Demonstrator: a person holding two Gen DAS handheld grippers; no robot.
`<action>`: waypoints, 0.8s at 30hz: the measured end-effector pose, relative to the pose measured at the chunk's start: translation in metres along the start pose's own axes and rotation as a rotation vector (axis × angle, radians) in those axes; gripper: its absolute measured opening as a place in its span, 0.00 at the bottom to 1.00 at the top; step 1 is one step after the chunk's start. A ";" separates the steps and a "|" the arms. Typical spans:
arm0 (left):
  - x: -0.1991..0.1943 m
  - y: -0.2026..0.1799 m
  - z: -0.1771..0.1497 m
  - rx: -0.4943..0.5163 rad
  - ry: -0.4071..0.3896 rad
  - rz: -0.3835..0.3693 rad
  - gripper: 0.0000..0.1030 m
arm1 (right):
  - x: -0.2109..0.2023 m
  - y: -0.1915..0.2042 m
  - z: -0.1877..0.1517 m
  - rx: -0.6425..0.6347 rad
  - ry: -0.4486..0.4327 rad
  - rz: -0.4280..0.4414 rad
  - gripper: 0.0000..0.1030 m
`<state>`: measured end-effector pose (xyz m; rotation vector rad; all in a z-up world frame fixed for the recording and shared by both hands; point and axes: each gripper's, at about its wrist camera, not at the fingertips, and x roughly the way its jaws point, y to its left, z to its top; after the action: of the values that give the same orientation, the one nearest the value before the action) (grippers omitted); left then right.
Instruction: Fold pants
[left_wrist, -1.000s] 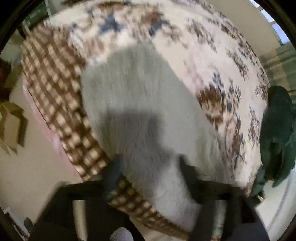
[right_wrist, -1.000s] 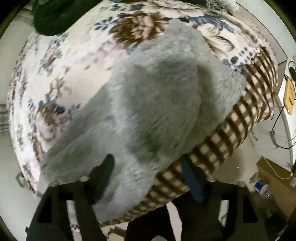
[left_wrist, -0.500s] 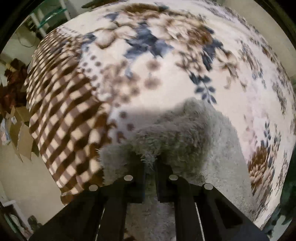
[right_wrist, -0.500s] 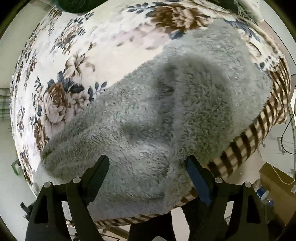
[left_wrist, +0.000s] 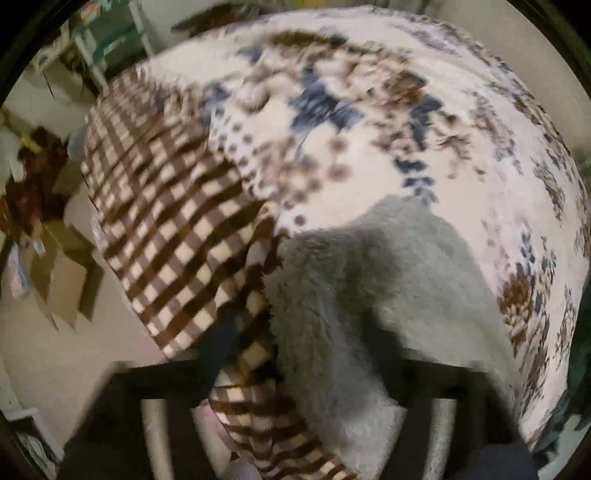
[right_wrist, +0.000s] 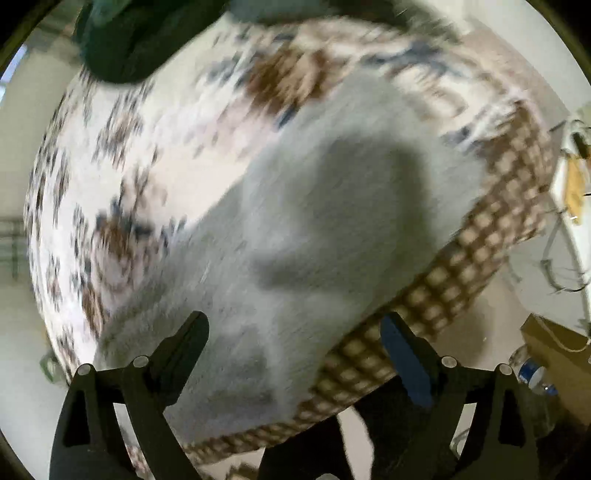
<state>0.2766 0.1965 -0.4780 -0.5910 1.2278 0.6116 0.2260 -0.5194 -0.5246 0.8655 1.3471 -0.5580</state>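
The grey fleece pants (right_wrist: 295, 229) lie flat on the bed (right_wrist: 122, 155), long axis running along its checked near edge. Both grippers point steeply down over them: left hand-held gripper (left_wrist: 306, 354) just reopened, empty, at one end; right hand-held gripper (right_wrist: 295, 343) widening, empty

Fluffy grey pants (right_wrist: 295, 236) lie folded at the checked edge of the floral blanket (right_wrist: 155, 155).
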 end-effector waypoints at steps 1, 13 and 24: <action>-0.009 -0.004 -0.005 0.009 -0.020 0.001 0.75 | -0.009 -0.011 0.010 0.011 -0.032 -0.011 0.93; -0.015 -0.180 -0.112 0.428 0.004 -0.057 0.75 | 0.082 -0.118 0.162 0.218 0.009 -0.081 0.91; 0.004 -0.326 -0.260 0.872 0.082 -0.083 0.75 | 0.085 -0.133 0.146 0.170 0.026 -0.105 0.19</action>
<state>0.3340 -0.2149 -0.5149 0.0718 1.3925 -0.0524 0.2235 -0.7034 -0.6362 0.9464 1.3892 -0.7530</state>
